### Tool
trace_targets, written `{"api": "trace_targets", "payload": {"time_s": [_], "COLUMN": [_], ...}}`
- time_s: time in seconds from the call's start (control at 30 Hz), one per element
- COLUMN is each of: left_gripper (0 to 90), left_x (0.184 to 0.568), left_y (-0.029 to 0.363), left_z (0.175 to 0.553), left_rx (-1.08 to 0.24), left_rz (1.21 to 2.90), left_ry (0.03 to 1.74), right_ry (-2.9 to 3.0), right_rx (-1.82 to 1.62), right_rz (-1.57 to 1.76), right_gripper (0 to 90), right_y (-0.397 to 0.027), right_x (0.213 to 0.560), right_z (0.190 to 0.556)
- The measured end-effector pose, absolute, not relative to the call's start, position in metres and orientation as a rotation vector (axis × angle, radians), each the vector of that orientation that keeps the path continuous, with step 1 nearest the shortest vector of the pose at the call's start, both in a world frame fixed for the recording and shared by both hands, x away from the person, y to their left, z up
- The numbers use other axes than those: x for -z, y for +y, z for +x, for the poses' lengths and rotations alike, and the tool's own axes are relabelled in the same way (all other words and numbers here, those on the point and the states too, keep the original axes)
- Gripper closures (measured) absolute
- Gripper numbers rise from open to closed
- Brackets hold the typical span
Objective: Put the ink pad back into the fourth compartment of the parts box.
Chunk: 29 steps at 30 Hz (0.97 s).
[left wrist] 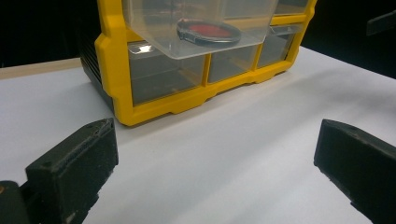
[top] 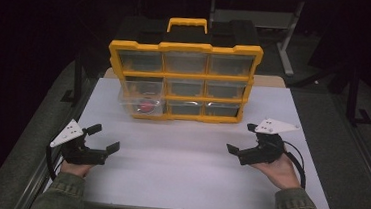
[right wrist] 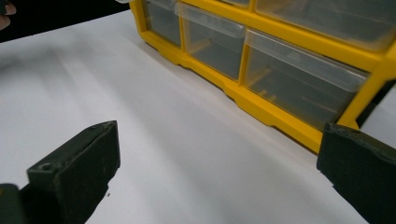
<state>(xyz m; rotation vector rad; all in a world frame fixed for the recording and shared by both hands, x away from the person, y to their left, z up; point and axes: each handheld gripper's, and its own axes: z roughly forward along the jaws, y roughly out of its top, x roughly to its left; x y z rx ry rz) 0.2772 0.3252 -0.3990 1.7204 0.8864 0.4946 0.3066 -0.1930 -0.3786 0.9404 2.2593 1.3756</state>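
My left hand-held gripper (top: 101, 137) hovers low over the near left part of the counter (top: 178, 174), jaws spread wide with nothing between them; my right hand-held gripper (top: 243, 139) hangs likewise wide and empty near the right edge. Beyond both, toward the far edge, stands the yellow organizer (top: 183, 81), and from its left column, middle row, a clear drawer (top: 141, 97) juts out toward me with a red disc (left wrist: 209, 31) lying in it. I judge the drawer light, thin-walled and rather slippery, likely to flex if squeezed hard, so I would pinch its front lip or a side wall gently and keep it level, lest the disc slide. The disc looks small, rigid and flat, with a dark rim, awkward to pick from the drawer floor. Whether it is glass I cannot tell. The drawer's top is cut off in the left gripper view, and the other drawers' contents are too murky to make out.
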Motion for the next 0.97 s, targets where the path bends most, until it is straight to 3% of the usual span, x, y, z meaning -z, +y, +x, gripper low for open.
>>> {"api": "trace_targets", "payload": {"time_s": [0.97], "left_gripper": [0.0], "left_x": [0.397], "left_y": [0.327], "left_z": [0.277], "left_rx": [-0.505], "left_rz": [1.706], "left_ry": [0.89], "right_ry": [2.073], "right_rx": [-1.388], "right_rz": [1.019], "right_gripper": [0.0], "right_y": [-0.232], "right_x": [0.396], "right_z": [0.273]}}
